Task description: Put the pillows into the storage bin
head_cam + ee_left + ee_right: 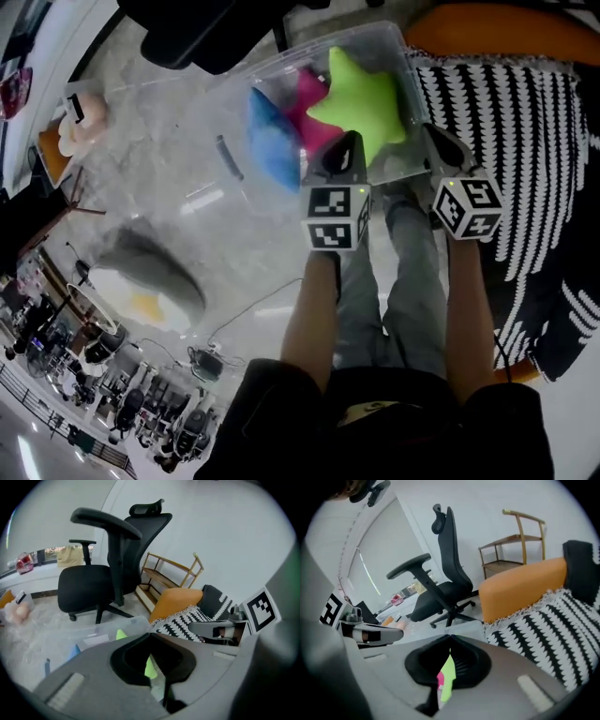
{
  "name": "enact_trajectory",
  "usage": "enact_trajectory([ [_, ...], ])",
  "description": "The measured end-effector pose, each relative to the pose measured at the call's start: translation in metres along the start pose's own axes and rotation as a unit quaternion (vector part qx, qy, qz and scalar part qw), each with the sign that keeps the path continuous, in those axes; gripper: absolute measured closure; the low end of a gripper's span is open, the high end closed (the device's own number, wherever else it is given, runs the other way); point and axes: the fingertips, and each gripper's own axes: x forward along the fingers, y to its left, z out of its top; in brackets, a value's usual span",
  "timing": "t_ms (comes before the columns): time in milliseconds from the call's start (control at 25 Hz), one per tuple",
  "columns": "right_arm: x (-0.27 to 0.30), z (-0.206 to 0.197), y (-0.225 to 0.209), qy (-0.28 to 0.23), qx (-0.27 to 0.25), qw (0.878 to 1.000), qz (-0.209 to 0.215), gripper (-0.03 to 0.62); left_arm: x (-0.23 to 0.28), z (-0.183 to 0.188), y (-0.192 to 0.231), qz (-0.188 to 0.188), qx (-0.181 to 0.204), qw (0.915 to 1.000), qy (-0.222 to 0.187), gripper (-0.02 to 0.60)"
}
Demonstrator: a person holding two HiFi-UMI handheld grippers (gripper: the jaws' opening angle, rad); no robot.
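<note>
Three pillows lie in the clear bin (281, 66). A green star (361, 103) sits on top at the right, a pink pillow (314, 112) is tucked beside it, and a blue pillow (272, 141) rests against the left wall. The bin stands on the floor just ahead of the person's knees.

The left gripper (345, 148) hangs over the bin's near edge, its tip close to the star's lower point. The right gripper (439, 141) hovers at the bin's near right corner, just beside a striped pillow (525, 159). That pillow lies outside the bin, with an orange cushion (497, 28) behind it. In both gripper views the jaws are pressed together with nothing clamped. Only slivers of green show through the opening behind the tips, with a bit of pink on the right.

The loading looks partly done, and both tools appear to be between one pillow and the next. The striped pillow, nearest the right gripper, seems the likely next pick. Taking it would call for parting the jaws wide, swinging right and biting into a soft edge or corner. It looks bulky, so both grippers may be needed, and the filling bin leaves little room.

Well apart on the floor at the left lies what looks like a white pillow (150, 286) with a yellow spot. An office chair (108, 569) stands beyond the bin.
</note>
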Motion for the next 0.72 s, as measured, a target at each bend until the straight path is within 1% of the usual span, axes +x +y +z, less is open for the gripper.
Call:
enact_trajectory([
  [80,-0.023,0.023,0.005,-0.034,0.005,0.998,-0.045,0.591,-0.019,0.028,-0.007,-0.027,0.028,0.9991,-0.016,0.572],
  [160,-0.047,0.053,0.013,-0.073,0.01,0.994,-0.085,0.591,-0.041,0.068,-0.018,-0.062,0.051,0.9958,-0.043,0.572],
  [240,-0.073,0.088,0.021,-0.106,0.01,0.988,-0.113,0.591,-0.068,0.111,-0.037,-0.104,0.052,0.9903,-0.076,0.572],
  [320,-0.104,0.123,0.03,-0.134,0.003,0.982,-0.131,0.591,-0.094,0.149,-0.062,-0.136,0.055,0.9838,-0.103,0.572],
  [400,-0.142,0.159,0.032,-0.169,-0.014,0.974,-0.153,0.591,-0.111,0.183,-0.09,-0.156,0.076,0.9764,-0.128,0.572],
  [480,-0.188,0.187,0.03,-0.193,-0.029,0.962,-0.19,0.591,-0.128,0.214,-0.12,-0.172,0.096,0.9687,-0.15,0.572],
  [600,-0.256,0.215,0.025,-0.218,-0.03,0.945,-0.241,0.591,-0.157,0.253,-0.162,-0.187,0.127,0.9579,-0.177,0.572],
  [720,-0.32,0.238,0.019,-0.255,-0.024,0.928,-0.27,0.591,-0.185,0.284,-0.209,-0.201,0.151,0.9452,-0.208,0.572],
])
